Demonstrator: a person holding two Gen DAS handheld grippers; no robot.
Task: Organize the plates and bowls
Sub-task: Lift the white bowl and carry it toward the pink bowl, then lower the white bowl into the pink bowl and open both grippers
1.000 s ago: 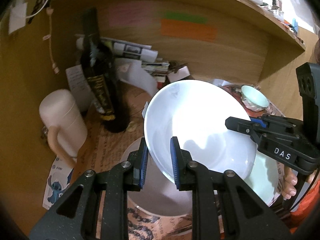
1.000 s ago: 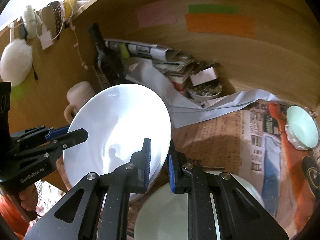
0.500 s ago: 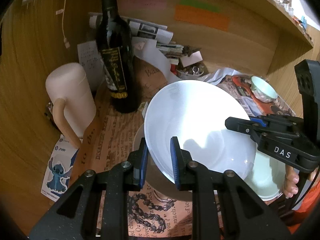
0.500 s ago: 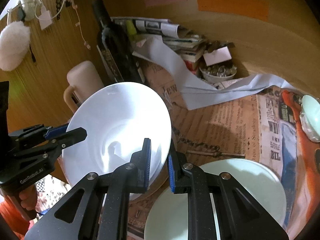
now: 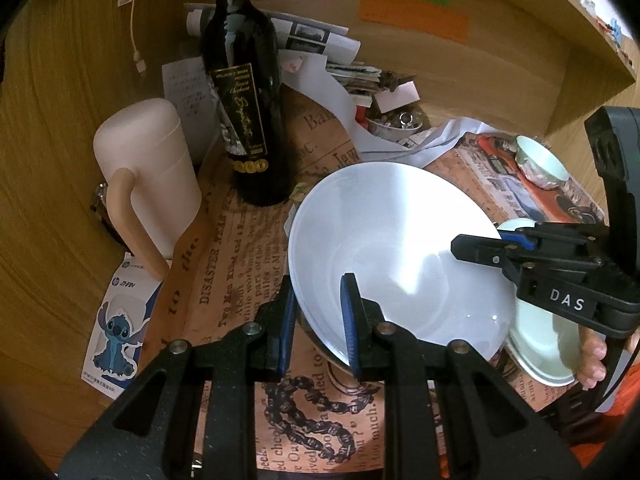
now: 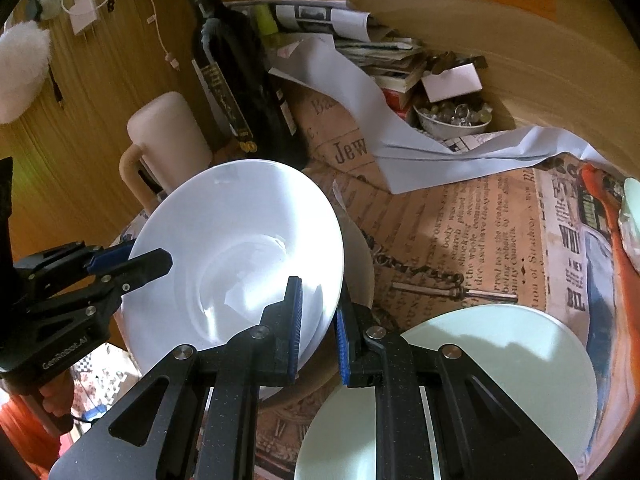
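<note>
Wooden alcove w/ newspaper-print tabletop [image 5: 248,256] is lying under your work area. You're holding the wide white ceramic bowl [image 5: 392,248] tilted above it, both tools clamping opposite rim edges: left gripper [image 5: 318,324] is pinching the near rim, right gripper [image 6: 318,326] likewise. Pale green round plate [image 6: 480,364] is resting just beside; dark glass wine bottle [image 5: 244,92] is standing behind.

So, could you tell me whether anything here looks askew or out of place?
Only the white bowl is askew: both grippers hold it by opposite rims, steeply tilted above the table. A crumpled white paper sheet sprawls across the newspaper covering.
</note>
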